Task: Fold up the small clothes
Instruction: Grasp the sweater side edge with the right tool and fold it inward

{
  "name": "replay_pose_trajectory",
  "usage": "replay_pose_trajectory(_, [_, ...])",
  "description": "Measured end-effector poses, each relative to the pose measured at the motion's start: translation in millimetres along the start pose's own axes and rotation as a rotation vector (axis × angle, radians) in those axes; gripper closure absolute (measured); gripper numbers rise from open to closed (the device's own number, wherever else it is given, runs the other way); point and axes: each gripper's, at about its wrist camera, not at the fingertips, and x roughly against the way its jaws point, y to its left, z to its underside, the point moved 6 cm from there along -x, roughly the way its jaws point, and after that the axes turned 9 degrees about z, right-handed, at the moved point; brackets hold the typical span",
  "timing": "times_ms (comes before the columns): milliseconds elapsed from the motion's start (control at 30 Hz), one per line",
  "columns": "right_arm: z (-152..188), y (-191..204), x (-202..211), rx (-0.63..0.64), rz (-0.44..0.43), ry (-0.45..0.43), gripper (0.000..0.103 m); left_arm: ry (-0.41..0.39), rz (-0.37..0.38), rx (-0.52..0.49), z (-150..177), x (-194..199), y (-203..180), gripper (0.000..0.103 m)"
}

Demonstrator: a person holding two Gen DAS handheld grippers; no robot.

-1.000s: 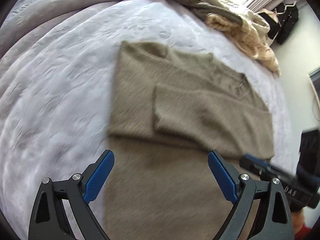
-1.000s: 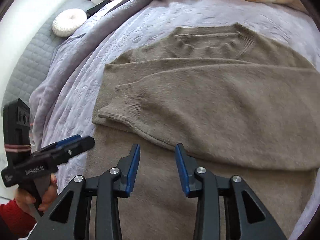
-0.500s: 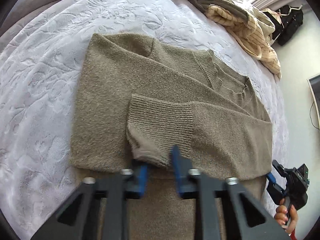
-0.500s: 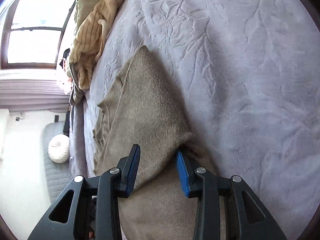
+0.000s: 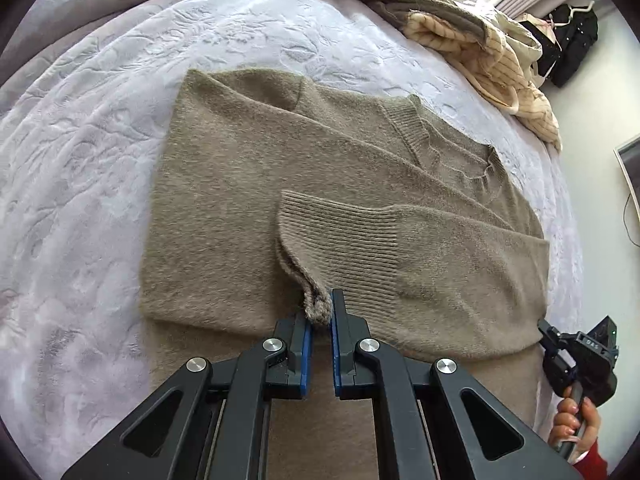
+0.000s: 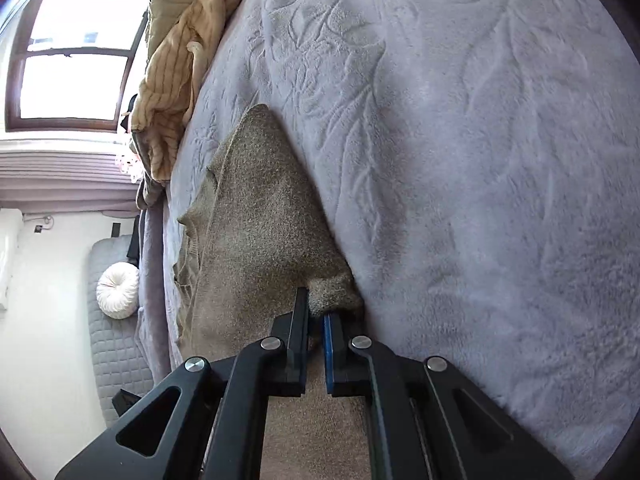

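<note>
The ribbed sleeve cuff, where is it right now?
In the left wrist view the ribbed sleeve cuff lies folded across the middle of the sweater on the bedspread, its lower corner pinched in the left hand-held gripper.

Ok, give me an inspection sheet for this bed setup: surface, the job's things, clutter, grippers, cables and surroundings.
Surface: bed with a pale lilac embossed blanket.
Job's things: olive knit sweater lying flat, one sleeve folded across the body, its ribbed cuff near the middle.
Clutter: heap of cream striped and olive clothes at the far edge of the bed.
Grippers: left gripper shut on a pinch of the cuff's lower corner; right gripper has just been closing and is shut on a bunched edge of the sweater.
Cables: one thin cable on the wall beside a screen.
Surroundings: window, round white cushion on a grey quilted seat, dark clothes hanging on the wall.
</note>
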Motion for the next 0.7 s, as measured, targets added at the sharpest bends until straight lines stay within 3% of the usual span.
replay_pose_trajectory(133, [9,6,19,0.086,0.041,0.02,0.088,-0.012,-0.052,-0.016,0,11,10,0.093])
replay_pose_trajectory(167, [10,7,24,0.103,0.04,0.017,0.079,-0.017,-0.077,-0.023,-1,14,11,0.093])
replay_pose_trajectory(200, [9,5,30,0.109,0.033,0.01,0.062,-0.021,-0.113,-0.034,-2,17,12,0.093])
replay_pose_trajectory(267, [2,-2,39,0.098,0.026,-0.016,0.048,-0.023,-0.153,-0.047,-2,22,14,0.093])
replay_pose_trajectory(533, [-11,-7,8,0.034,-0.138,0.075,0.052,0.02,-0.216,-0.083,6,17,13,0.093])
replay_pose_trajectory(567, [-10,-5,3,0.038,-0.127,0.087,0.056,0.019,-0.211,-0.082,7,17,13,0.093])
replay_pose_trajectory(600, [-10,-5,-3,0.041,-0.087,0.1,0.074,0.022,-0.199,-0.077,7,16,13,0.093])
replay_pose_trajectory(633, [-8,-6,-6,0.043,-0.047,0.112,0.086,0.025,-0.194,-0.072,7,16,12,0.093])
replay_pose_trajectory(700, [-7,3,1,0.103,-0.019,0.088,0.087,0.024,-0.193,-0.076,6,18,12,0.093])
